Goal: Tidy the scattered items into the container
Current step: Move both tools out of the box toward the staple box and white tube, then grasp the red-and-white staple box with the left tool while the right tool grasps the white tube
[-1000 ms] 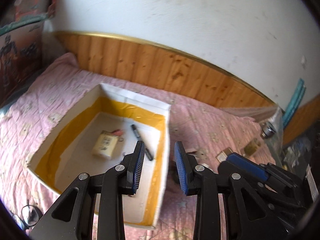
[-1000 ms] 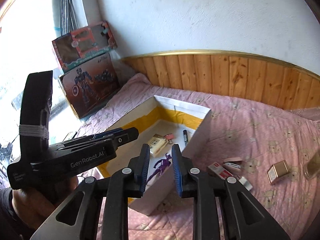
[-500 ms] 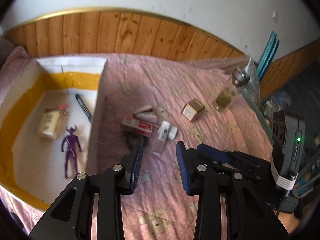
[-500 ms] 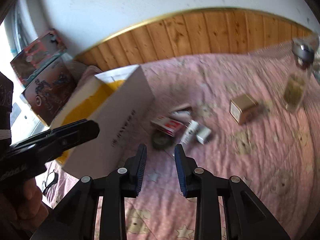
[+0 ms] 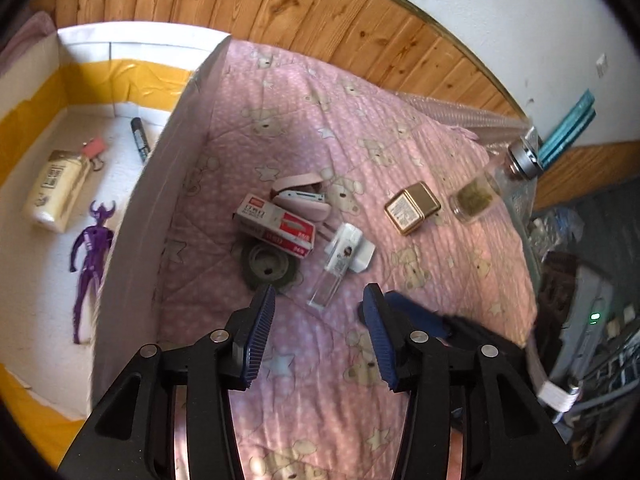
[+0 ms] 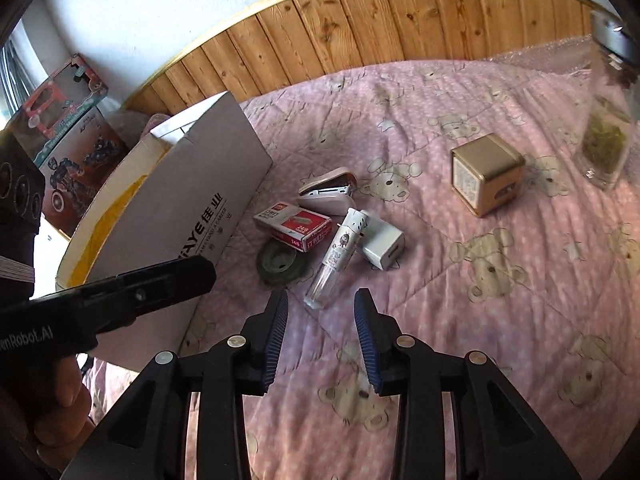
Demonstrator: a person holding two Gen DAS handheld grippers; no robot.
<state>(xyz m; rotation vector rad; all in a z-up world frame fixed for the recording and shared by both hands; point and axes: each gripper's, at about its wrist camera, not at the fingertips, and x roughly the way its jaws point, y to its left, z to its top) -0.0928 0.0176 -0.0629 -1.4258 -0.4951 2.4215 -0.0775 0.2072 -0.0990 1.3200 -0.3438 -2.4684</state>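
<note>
Now I have both grippers tipped down over the pink bed quilt point(image 5: 420, 148), aimed at the little pile of clutter beside the cardboard box point(image 6: 200, 200). My left gripper point(image 5: 318, 320) has its jaws spread wide, having just been opening, with nothing between them; my right gripper point(image 6: 320, 320) is also parted, less widely, its jaws likewise just opening and empty.

What matters most is the clear tube point(image 6: 336, 256) with the white cap. It lies straight ahead of the right jaws, just beyond their tips, its clear end nearest me and its long axis running away and slightly rightward toward the white charger point(image 6: 382, 244). So the jaws already straddle its width, and I judge the right hand the better placed. In the left view the same tube point(image 5: 334, 268) also sits ahead, between the tips.

Alongside lie a staple box point(image 6: 294, 226), a stapler point(image 6: 328, 192), a dark round disc point(image 6: 280, 262), a gold tin point(image 6: 484, 172) and a glass jar point(image 6: 604, 140).
</note>
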